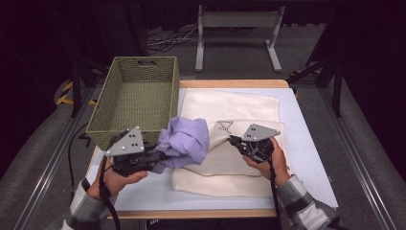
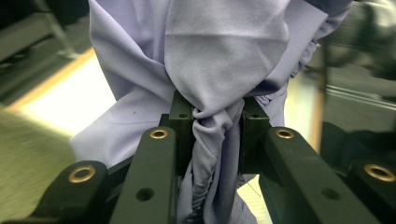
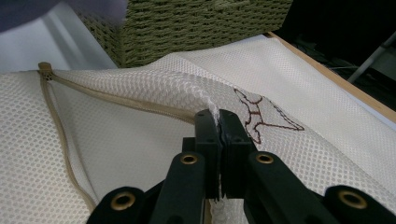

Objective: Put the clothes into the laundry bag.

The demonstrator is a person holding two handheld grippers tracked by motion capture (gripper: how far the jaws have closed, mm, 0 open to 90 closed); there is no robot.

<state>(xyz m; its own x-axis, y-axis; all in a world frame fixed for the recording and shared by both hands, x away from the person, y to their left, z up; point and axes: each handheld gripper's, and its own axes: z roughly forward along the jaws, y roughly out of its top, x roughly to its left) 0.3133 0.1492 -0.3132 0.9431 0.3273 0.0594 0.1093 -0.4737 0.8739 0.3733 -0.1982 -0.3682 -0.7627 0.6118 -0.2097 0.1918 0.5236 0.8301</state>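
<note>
Cut off by the top edge of the left gripper view: the upper part of the lavender cloth; blurred beyond telling: everything behind it. Hidden under that bunched cloth in the high view: the left gripper tips and part of the mesh bag. Cropped to one wall in the right gripper view: the woven basket.

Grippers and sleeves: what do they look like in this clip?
Both the left gripper and right gripper are black, each topped by a grey three-cornered plate and trailing a black cable. Brass-coloured rivets dot the jaw linkages. The person wears grey plaid sleeves.
</note>
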